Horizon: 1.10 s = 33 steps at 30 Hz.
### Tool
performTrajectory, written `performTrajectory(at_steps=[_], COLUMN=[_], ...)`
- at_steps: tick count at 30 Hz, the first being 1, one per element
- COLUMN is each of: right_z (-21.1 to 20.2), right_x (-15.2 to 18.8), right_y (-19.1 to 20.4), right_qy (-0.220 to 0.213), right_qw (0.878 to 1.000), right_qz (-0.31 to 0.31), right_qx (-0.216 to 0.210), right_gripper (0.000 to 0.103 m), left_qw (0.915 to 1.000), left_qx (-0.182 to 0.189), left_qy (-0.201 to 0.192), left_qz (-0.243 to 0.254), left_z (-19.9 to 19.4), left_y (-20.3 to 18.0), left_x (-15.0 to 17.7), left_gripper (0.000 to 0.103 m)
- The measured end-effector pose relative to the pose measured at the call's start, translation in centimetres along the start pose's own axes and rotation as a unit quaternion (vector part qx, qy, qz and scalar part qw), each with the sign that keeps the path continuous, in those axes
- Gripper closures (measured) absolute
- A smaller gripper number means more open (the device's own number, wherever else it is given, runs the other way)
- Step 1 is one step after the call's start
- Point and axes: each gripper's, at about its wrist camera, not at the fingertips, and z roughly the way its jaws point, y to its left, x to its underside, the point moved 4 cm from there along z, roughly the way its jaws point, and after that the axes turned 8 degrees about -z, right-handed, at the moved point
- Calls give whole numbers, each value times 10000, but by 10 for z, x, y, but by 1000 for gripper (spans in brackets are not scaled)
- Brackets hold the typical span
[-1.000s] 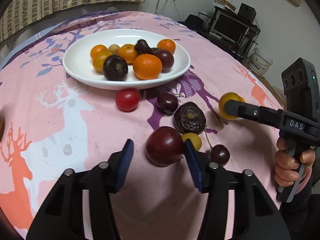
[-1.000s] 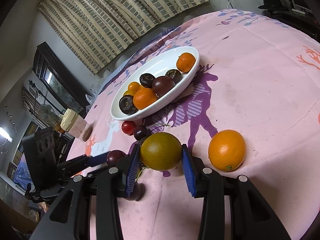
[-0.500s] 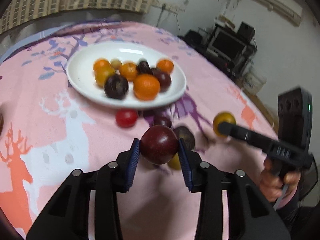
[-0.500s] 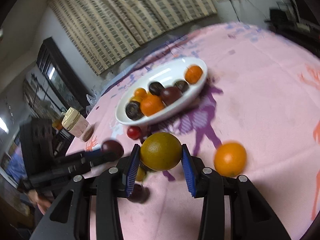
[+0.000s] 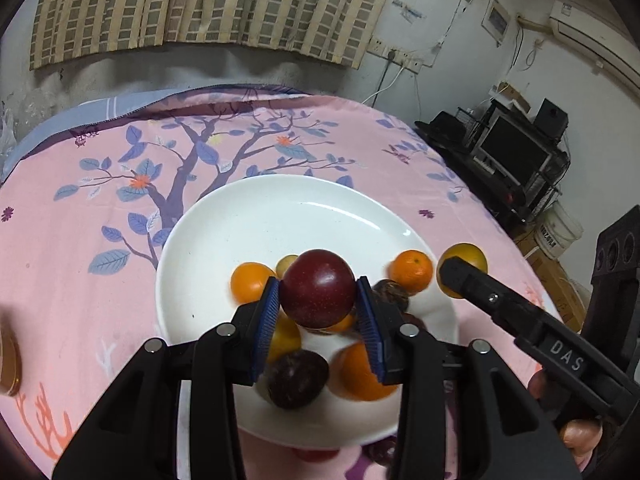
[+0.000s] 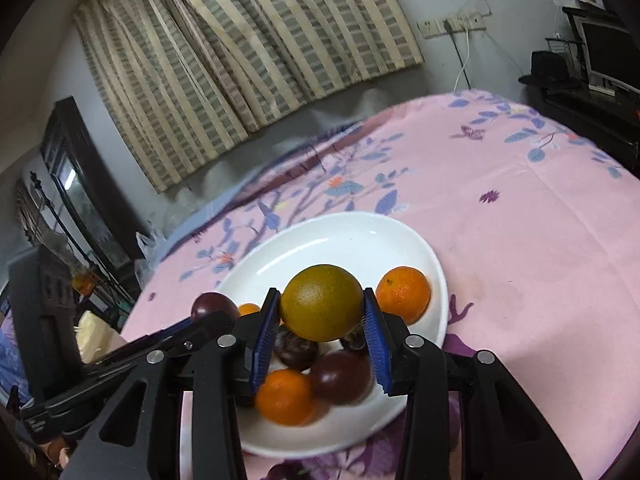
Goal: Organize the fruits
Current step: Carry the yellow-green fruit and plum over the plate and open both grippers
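My left gripper (image 5: 318,316) is shut on a dark red plum (image 5: 318,289) and holds it above the white plate (image 5: 256,216). My right gripper (image 6: 322,326) is shut on a greenish-yellow orange (image 6: 322,307), also above the plate (image 6: 344,236). The plate holds several oranges and dark plums, among them an orange (image 6: 404,294) near its right rim. The right gripper also shows in the left wrist view (image 5: 452,276), with its fruit (image 5: 466,258) over the plate's right edge. The left gripper's plum also shows in the right wrist view (image 6: 214,306).
The plate sits on a round table with a pink tree-print cloth (image 5: 80,260). A jar (image 5: 8,364) stands at the table's left edge. A TV stand (image 5: 516,156) and a white bucket (image 5: 558,230) are beyond the right side. Striped curtains hang behind.
My left gripper closed on the plum, lifted it and carried it forward over the plate. My right gripper carried its orange forward over the plate too.
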Motion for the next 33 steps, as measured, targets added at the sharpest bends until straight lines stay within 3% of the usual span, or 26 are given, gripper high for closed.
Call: performTrajectory(at_steps=[2, 3, 4, 5, 8, 13, 18, 22, 28, 33], right_z=[8, 9, 8, 2, -20, -45, -68, -105, -119, -109], right_x=[3, 4, 5, 5, 6, 18, 68, 100, 146, 164], right_y=[-1, -1, -1, 1, 11, 20, 20, 31, 58, 68], right_qy=[79, 120, 111, 21, -212, -338, 238, 286, 792, 1095], right_qw=[9999, 9997, 9996, 9993, 9974, 9928, 9971, 9972, 9892, 9837], right_qz=[-53, -132, -195, -295, -637, -1032, -728, -645, -1216, -1425], right_qx=[65, 137, 173, 214, 276, 501, 27, -245, -203, 82], right_gripper=[61, 52, 42, 42, 36, 33, 33, 33, 33, 33], left_qw=[9999, 9997, 9994, 9988, 9978, 9960, 9952, 9955, 9962, 9952], left_qx=[-86, -129, -168, -195, -265, -509, -737, -737, -760, -903], left_qy=[75, 65, -28, -227, -488, -587, -555, -501, -252, -197], left_qz=[-94, -191, -291, -383, -349, -443, -340, -315, -329, -322], left_z=[6, 6, 2, -6, -27, -49, -57, -59, -57, -58], left_y=[6, 9, 11, 13, 12, 14, 12, 10, 14, 23], left_x=[0, -1, -1, -1, 0, 12, 21, 29, 45, 58], left_gripper=[60, 51, 29, 20, 10, 6, 5, 5, 5, 5])
